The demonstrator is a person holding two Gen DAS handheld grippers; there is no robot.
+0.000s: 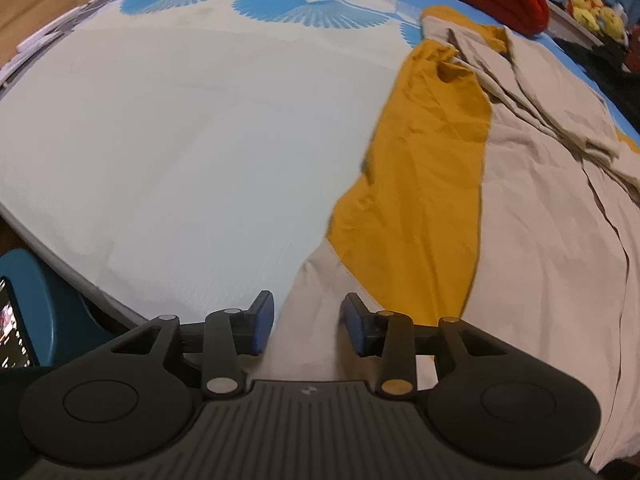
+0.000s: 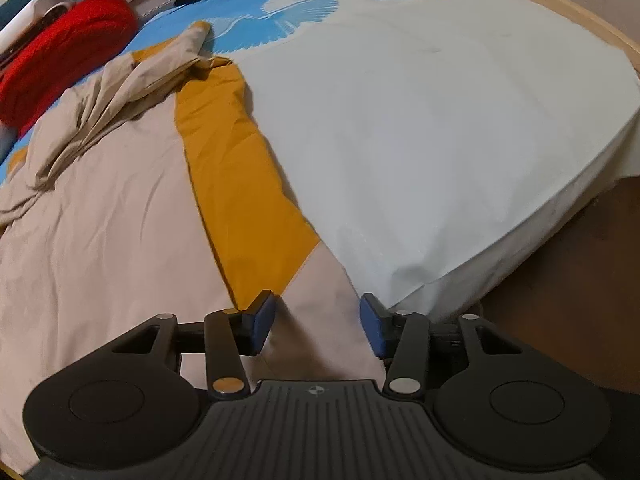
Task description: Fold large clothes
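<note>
On the white-and-blue bed sheet (image 1: 180, 140), a beige-and-mustard cotton garment (image 1: 520, 200) lies creased; both grippers' fingers (image 1: 262, 322) (image 2: 260, 322) stand apart over its near beige edge, gripping nothing. Pinch it squarely before folding.

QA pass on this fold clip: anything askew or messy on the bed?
Yes. The beige-and-mustard garment lies mostly flat, but its far end is bunched in a wrinkled heap near the red knit item, not spread out. Both the left gripper and right gripper stand open over its near edge, gripping nothing.
</note>
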